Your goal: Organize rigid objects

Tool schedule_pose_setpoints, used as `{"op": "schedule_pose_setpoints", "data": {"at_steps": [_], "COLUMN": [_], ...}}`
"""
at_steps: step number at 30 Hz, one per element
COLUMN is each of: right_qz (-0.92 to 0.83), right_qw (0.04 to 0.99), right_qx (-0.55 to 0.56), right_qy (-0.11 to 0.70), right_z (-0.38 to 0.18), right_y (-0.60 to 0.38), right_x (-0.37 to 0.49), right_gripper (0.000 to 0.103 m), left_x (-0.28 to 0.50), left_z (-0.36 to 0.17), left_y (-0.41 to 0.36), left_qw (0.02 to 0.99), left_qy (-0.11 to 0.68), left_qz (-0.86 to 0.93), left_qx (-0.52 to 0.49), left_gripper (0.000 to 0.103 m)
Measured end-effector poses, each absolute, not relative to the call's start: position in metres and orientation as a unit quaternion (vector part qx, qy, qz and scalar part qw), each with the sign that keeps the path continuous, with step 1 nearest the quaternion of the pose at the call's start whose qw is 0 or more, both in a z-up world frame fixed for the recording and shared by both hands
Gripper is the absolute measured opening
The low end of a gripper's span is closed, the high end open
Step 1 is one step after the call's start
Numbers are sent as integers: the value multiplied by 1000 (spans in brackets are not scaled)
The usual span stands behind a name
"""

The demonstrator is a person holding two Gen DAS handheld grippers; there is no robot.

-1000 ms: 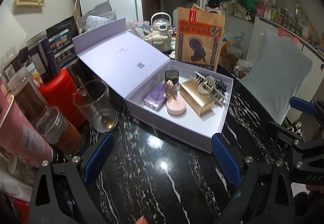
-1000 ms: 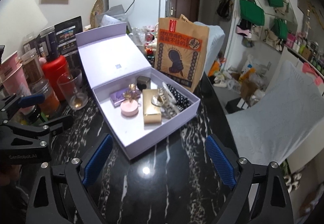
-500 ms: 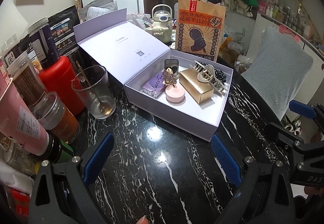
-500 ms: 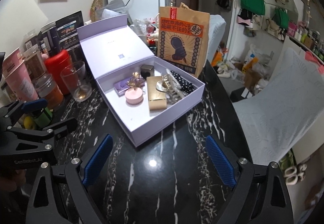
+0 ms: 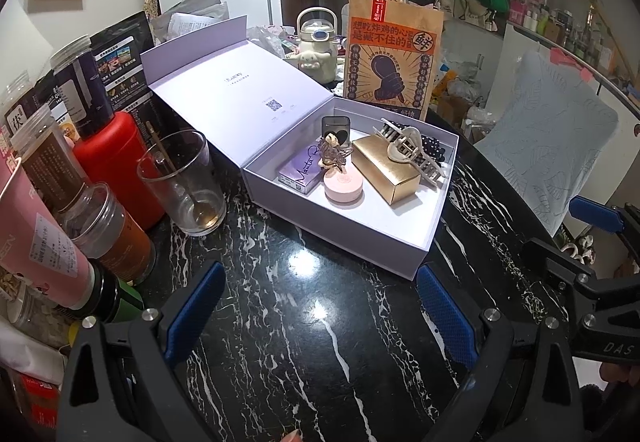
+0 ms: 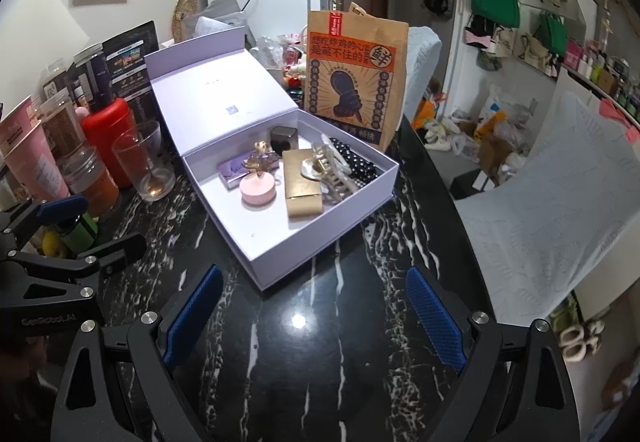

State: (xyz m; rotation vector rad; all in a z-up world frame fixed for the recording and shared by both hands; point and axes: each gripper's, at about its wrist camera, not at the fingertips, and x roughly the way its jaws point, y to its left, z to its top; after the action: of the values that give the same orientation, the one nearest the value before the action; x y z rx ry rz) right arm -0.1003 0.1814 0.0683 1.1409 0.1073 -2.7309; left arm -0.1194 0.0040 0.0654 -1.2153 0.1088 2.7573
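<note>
Two grippers hover over a filled gift box on a marble table.

The left gripper (image 5: 320,306) and right gripper (image 6: 316,306) both hang with jaws wide apart, holding nothing, above the black table (image 5: 320,342). The open lilac box (image 5: 400,238) holds a gold box (image 5: 384,166), pink compact (image 5: 343,189), purple case (image 5: 298,172) and hair claw (image 5: 412,150). A glass (image 5: 184,182) stands just beside it.

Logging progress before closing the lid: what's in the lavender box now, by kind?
Boxes: 2, gold box, purple box
Hair clips: 3, cream claw, gold clip, polka-dot clip
Pink round case: 1
Dark case: 1
Total: 7
</note>
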Motion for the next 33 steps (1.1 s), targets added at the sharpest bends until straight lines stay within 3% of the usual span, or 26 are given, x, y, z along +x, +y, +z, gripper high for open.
{"op": "schedule_pose_setpoints", "data": {"at_steps": [33], "right_qz": [-917], "right_qw": [77], "right_qx": [389], "right_qy": [44], "right_z": [66], "right_y": [184], "right_x": [-101], "right_gripper": [94], "left_x": [-118], "left_z": [70], "left_y": [5], "left_qw": [65], "left_qy": [44], "left_qz": [914], "left_qx": [-397], "left_gripper": [98]}}
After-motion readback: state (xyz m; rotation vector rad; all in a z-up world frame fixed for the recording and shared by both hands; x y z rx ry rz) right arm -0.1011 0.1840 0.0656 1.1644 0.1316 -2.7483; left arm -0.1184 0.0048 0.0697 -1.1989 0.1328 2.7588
